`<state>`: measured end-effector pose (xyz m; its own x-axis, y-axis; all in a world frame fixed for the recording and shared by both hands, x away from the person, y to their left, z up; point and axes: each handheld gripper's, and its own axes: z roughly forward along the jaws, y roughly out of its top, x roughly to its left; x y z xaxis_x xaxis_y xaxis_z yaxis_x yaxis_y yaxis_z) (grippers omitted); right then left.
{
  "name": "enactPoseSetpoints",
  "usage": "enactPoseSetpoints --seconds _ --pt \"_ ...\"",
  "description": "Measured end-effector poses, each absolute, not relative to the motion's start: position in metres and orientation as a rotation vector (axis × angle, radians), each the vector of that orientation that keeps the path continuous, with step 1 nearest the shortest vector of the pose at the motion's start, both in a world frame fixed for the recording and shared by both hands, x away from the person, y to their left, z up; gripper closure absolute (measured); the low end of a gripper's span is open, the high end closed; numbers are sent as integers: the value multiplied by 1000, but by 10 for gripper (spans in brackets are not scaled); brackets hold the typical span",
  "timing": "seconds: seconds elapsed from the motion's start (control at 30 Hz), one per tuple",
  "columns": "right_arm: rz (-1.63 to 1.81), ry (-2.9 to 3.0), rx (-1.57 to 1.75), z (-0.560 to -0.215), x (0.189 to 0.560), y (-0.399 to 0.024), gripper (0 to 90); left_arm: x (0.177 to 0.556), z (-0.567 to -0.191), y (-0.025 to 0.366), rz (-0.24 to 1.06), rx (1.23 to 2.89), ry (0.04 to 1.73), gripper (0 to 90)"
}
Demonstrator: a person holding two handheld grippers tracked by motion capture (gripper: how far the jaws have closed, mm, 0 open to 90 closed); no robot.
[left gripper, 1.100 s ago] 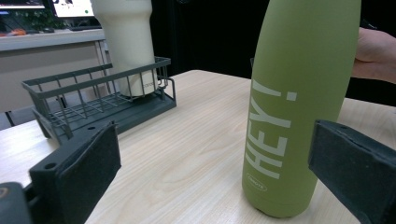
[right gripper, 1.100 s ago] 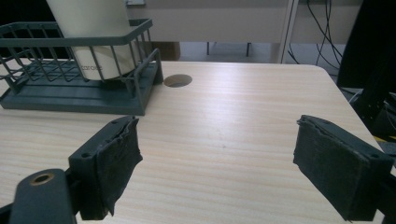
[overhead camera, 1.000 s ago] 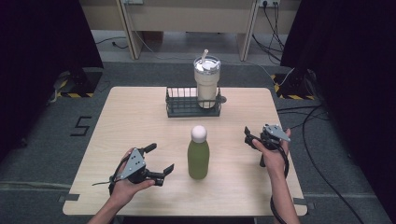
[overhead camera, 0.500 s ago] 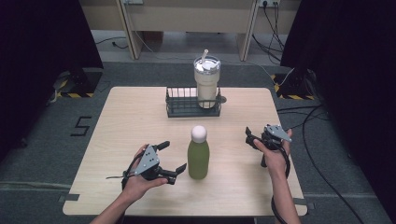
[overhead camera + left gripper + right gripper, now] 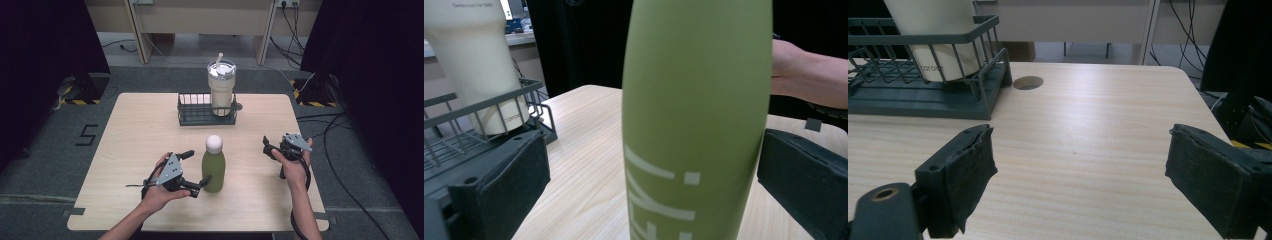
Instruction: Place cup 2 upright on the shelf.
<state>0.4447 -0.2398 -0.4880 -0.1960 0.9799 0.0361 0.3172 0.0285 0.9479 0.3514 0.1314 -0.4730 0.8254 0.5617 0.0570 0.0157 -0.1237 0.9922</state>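
My left gripper (image 5: 192, 170) has wide jaws straddling the upright olive-green metal bottle (image 5: 696, 120), not yet squeezing it

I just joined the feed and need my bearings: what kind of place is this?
Probably a lab recording booth, not a home: a bare wooden table on grey carpet, black curtains on both sides, hazard-striped floor plates, and cables trailing across the floor.
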Motion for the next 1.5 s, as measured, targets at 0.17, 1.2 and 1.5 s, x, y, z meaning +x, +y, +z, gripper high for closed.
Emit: enactPoseSetpoints --seconds 0.17,1.2,1.5 --pt "1192 1605 1347 -488 445 -240 122 352 -474 124 477 1650 447 0" --pt "1188 1616 1352 -492 446 -241 139 362 -483 96 452 1675 408 196" --pt "1187 1607 1354 -490 446 -243 142 358 -483 98 457 1673 405 200"
